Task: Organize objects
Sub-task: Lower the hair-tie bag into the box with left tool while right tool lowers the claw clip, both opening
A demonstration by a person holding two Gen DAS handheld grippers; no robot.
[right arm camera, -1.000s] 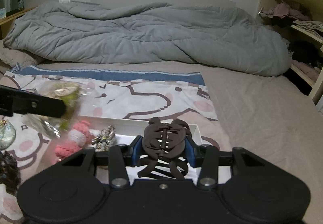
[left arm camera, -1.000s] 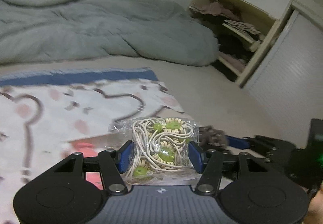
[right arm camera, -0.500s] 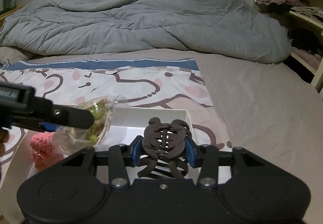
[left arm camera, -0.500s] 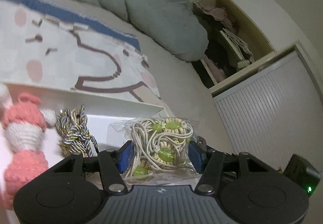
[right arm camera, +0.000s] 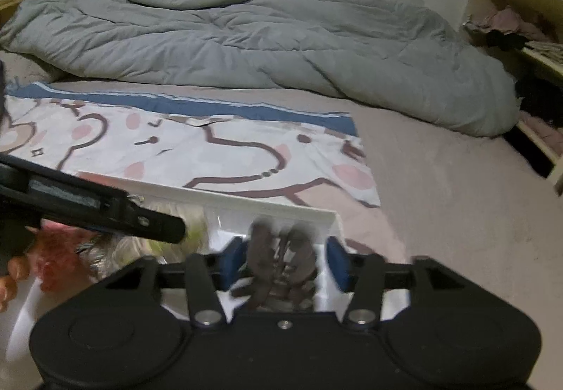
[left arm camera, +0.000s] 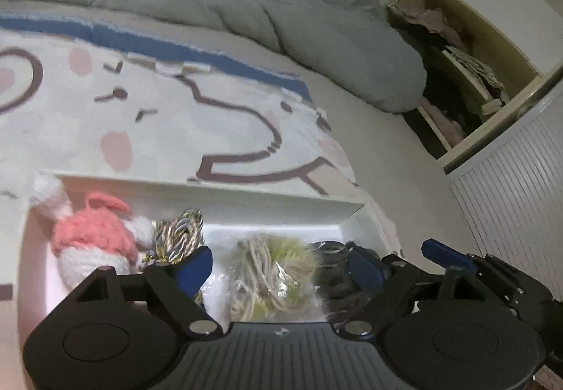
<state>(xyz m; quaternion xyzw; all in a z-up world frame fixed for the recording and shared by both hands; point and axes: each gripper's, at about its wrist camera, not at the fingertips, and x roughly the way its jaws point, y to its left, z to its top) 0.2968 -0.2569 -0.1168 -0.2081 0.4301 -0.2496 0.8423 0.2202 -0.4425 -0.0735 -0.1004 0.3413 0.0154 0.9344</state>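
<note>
Through my left wrist camera, I am watching my left gripper [left arm camera: 281, 265] with its jaws just having been opening: the blue pads are now standing clear of the clear bag of corded beads [left arm camera: 271, 274], which a moment ago was pinched between them. The bag, crinkly plastic around coiled cream cord and glossy green beads, is lying blurred between the spread pads inside the white box [left arm camera: 218, 195], so I judge this item is being delivered. Beside it are sitting a fuzzy pink-and-white crocheted toy [left arm camera: 93, 242] and a twisted metallic-thread tassel [left arm camera: 181, 228]. The box is resting on a soft cartoon-print blanket [left arm camera: 158, 115] on the bed.

Through my right wrist camera, my right gripper [right arm camera: 285, 261] is likewise spreading its jaws, and the dark brown claw hair clip [right arm camera: 281, 256], ribbed hard plastic, is blurring between the pads without being pressed, over the right end of the box [right arm camera: 267, 202]. My left gripper's finger [right arm camera: 105, 210] is crossing in from the left. A rumpled grey duvet [right arm camera: 264, 49] is lying beyond.
</note>
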